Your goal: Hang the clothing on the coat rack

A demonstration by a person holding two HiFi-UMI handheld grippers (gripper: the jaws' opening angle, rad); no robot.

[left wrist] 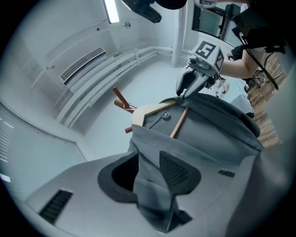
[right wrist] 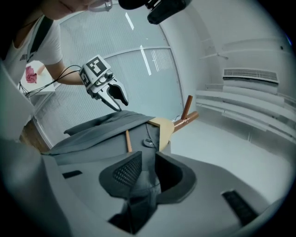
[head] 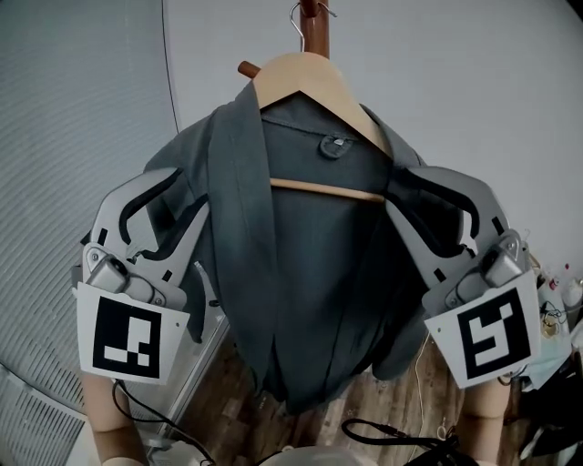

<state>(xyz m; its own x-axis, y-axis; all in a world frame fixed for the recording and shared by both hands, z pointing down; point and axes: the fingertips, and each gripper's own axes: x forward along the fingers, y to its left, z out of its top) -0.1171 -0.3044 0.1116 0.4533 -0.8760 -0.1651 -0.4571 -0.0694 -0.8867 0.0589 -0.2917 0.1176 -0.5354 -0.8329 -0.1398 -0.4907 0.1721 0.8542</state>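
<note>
A dark grey jacket (head: 319, 273) hangs on a wooden hanger (head: 314, 77) whose hook sits on the brown coat rack pole (head: 315, 27). My left gripper (head: 193, 196) is at the jacket's left shoulder edge. In the left gripper view, a fold of the cloth (left wrist: 152, 185) lies between the pads of the left gripper (left wrist: 150, 173), which stand apart, open. My right gripper (head: 401, 191) is at the right shoulder. In the right gripper view, the pads of the right gripper (right wrist: 147, 173) close narrowly on a fold of the jacket (right wrist: 101, 134). The hanger bar (head: 328, 189) shows inside the open front.
A white wall stands behind the rack, with ribbed blinds (head: 73, 109) at the left. Below is wood floor (head: 228, 400) with black cables (head: 392, 435). A white unit (head: 208, 350) stands low at the left. Small bottles and clutter (head: 557, 296) sit at the right edge.
</note>
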